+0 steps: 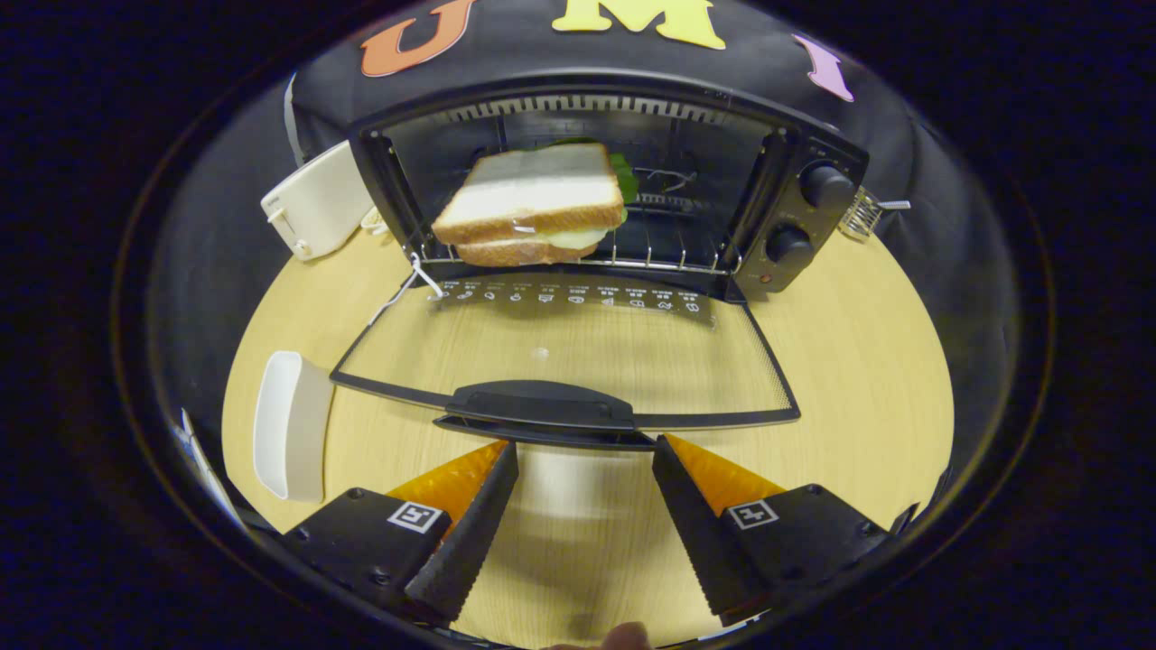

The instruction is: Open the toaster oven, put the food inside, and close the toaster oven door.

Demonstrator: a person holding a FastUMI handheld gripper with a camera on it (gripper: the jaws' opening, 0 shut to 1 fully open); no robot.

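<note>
A black toaster oven (795, 208) stands on the wooden table with its glass door (578, 357) folded down flat toward me. A sandwich (533, 208) of white bread with cheese and a green leaf lies on the wire rack (668, 262) inside, toward the left of the cavity. The door's black handle (542, 406) is just ahead of my fingertips. My gripper (585, 447) is open, its fingers spread wide just below the handle with only bare tabletop between them.
A white toaster (312, 203) stands left of the oven at the back. A white oblong dish (289, 424) lies on the table left of the door. A small wire rack (865, 212) sits behind the oven's right side. Two knobs (808, 217) face me.
</note>
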